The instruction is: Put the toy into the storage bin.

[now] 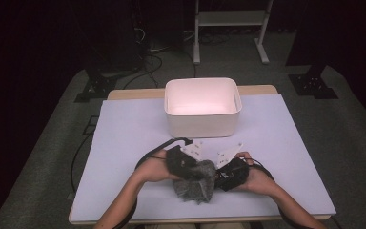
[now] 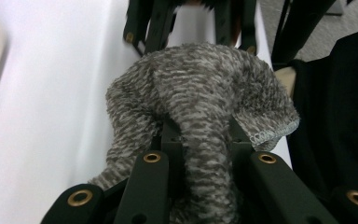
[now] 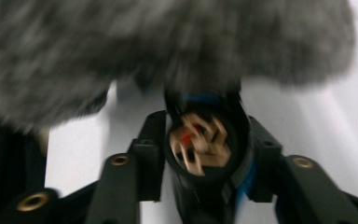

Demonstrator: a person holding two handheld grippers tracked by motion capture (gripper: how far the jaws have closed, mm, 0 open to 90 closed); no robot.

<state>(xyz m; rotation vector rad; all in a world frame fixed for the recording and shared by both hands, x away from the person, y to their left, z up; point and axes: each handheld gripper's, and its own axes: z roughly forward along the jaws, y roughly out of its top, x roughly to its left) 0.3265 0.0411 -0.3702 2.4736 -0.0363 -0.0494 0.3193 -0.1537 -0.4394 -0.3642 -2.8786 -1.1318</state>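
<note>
Grey speckled cloth [image 1: 195, 183], a knitted-looking piece that may be a towel or a sock, lies bunched on the white mat [image 1: 124, 143] near the front edge of the table [image 1: 133, 94], right between the person's two hands. In the high view the left gripper [image 1: 190, 167] reaches into the cloth from the left, and the right gripper [image 1: 221, 174] meets it from the right, so the two tools almost touch over the bundle. The left gripper view shows the cloth [image 2: 200, 116] draped over and pinched between that gripper's black jaws, which stand narrow and clamp a fold; a stitched hem [image 2: 275, 133] hangs free at the right. The right gripper view is blurred: its jaws appear to close around a dark round object [image 3: 205, 144] with pale and red marks inside and a blue edge, possibly a part of the other tool, while the grey cloth [image 3: 168, 46] spreads just above it. Whether those jaws press on it cannot be told. Beyond the hands, a white plastic bin [image 1: 202, 126] stands on the mat, well apart from the cloth.
</note>
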